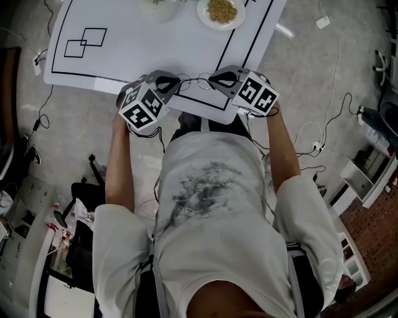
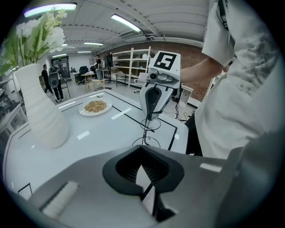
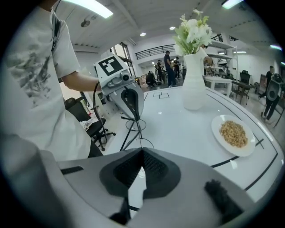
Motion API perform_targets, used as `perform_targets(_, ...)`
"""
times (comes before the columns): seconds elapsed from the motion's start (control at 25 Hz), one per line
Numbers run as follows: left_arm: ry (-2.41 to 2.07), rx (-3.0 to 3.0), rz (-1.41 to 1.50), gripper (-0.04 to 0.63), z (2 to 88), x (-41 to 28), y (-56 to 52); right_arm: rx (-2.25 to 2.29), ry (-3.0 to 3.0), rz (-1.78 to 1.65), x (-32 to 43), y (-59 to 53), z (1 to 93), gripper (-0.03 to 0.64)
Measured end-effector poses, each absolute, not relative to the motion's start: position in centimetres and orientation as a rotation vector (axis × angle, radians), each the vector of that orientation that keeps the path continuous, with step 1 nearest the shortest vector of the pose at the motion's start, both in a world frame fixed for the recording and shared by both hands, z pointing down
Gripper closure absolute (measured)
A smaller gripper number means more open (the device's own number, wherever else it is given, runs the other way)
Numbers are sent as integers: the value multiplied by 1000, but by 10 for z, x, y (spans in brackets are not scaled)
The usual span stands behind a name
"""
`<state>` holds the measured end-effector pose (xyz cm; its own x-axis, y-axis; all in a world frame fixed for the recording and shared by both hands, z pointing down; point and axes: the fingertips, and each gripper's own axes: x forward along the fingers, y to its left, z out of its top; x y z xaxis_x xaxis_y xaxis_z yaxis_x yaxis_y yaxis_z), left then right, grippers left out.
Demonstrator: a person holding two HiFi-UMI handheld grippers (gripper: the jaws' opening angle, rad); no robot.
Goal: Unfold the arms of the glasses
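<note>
Jaws on glasses (image 2: 145,132), plate (image 1: 203,13) beyond

Head view: I look steeply down on the near edge of the table (image 1: 155,56). Both gripper views face each other closely, sharing the glasses (image 2: 145,140) and plate (image 2: 95,107).

Left hand-held gripper (image 1: 176,81) and right hand-held gripper (image 1: 212,79) flank glasses (image 1: 194,79) (over table (image 1: 155,53)).

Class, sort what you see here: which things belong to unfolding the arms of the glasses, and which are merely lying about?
Belong to the job:
- glasses, held between the two grippers
- left gripper
- right gripper

Just lying about:
- white vase of flowers
- plate of food
- office chair
</note>
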<state>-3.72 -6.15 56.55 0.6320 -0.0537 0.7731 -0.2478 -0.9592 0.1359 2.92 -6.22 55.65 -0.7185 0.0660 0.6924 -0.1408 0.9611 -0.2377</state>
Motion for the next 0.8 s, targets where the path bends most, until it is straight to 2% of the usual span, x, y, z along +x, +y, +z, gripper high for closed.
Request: perform_targets(0.8,-374,2627,1154,591,555,-44,-70,184,-2438,374,27,-77,533,601)
